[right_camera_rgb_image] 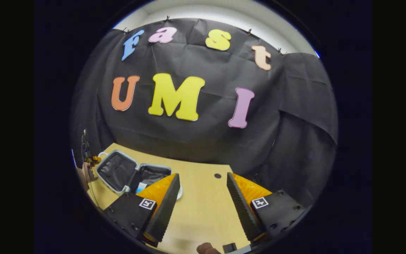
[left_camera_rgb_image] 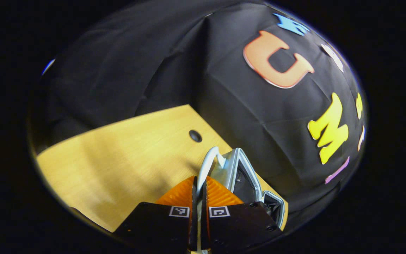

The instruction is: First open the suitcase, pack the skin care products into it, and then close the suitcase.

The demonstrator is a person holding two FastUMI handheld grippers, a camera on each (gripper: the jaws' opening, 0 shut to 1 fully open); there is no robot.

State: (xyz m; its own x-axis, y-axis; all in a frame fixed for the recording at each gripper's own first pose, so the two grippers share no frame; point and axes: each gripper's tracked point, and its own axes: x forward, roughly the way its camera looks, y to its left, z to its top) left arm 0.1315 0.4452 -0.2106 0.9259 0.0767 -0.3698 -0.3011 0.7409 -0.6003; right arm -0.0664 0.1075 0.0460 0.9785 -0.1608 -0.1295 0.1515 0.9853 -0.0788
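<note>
Pale grey, the small hard-shell suitcase (right_camera_rgb_image: 132, 173) lies open on the wooden table (left_camera_rgb_image: 118, 158), so I judge my left gripper (left_camera_rgb_image: 199, 187) pinches its curved handle (left_camera_rgb_image: 208, 160) to swing the lid, while my right gripper (right_camera_rgb_image: 201, 197) hovers spread.

Grey suitcase (right_camera_rgb_image: 123, 173) open on table, lid tilted up

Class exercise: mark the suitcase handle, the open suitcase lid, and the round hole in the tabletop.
suitcase handle (left_camera_rgb_image: 208, 160), left gripper view, on the pale curved bar above the fingers.
suitcase lid (right_camera_rgb_image: 115, 171), right gripper view, on its dark inner lining.
round hole (left_camera_rgb_image: 195, 135), left gripper view, at the hole's centre.
</note>
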